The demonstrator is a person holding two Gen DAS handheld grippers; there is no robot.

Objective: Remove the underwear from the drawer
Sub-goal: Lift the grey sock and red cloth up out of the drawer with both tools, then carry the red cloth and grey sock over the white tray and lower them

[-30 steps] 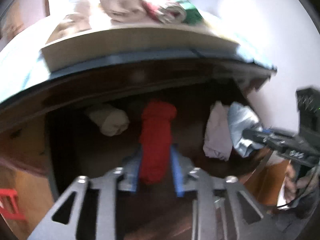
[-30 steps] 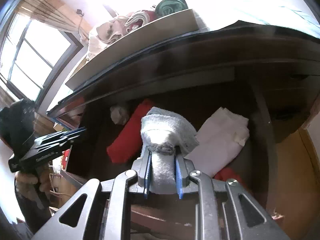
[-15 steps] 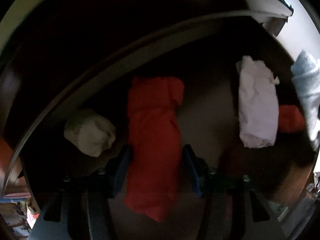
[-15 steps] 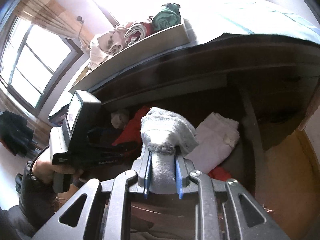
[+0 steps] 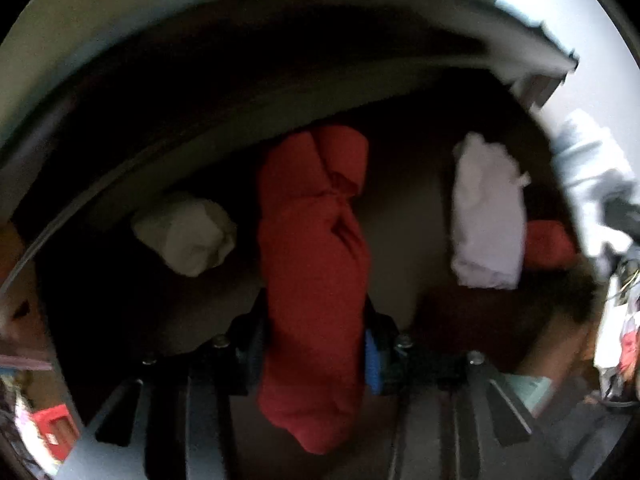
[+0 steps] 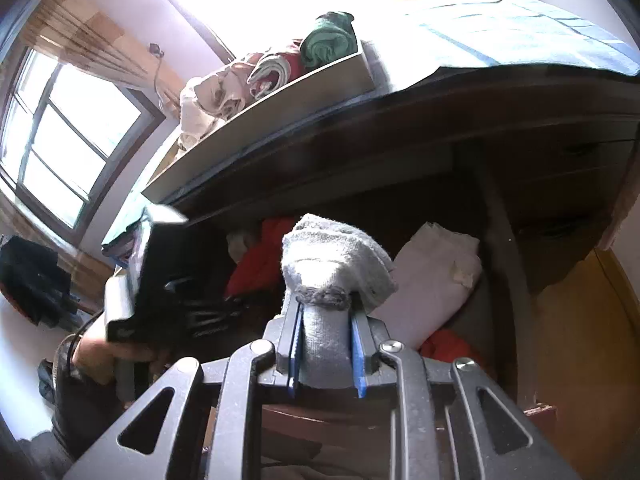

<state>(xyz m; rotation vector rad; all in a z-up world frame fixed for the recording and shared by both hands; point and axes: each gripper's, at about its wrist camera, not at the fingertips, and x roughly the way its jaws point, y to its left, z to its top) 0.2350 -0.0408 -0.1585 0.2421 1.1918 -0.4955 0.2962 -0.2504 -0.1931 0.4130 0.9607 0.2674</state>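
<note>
In the left wrist view a long red underwear roll (image 5: 312, 240) lies in the dark wooden drawer (image 5: 400, 208). My left gripper (image 5: 314, 320) reaches down into the drawer, and its jaws are closing with the roll between them. Both blue pads touch the roll's sides. In the right wrist view my right gripper (image 6: 324, 320) is shut on a grey rolled cloth (image 6: 336, 260), held above the drawer's front. The left gripper (image 6: 236, 304) shows there as a black body low in the drawer's left part.
A beige roll (image 5: 184, 232) lies left of the red one. A white folded piece (image 5: 484, 220) and a small red piece (image 5: 548, 244) lie to its right. A tray of rolled clothes (image 6: 280, 92) stands on the dresser top. A hand (image 6: 100, 352) holds the left gripper.
My left gripper has sunk into the drawer around the red roll, and its pads have come in against it. The right gripper keeps still with the grey roll.
</note>
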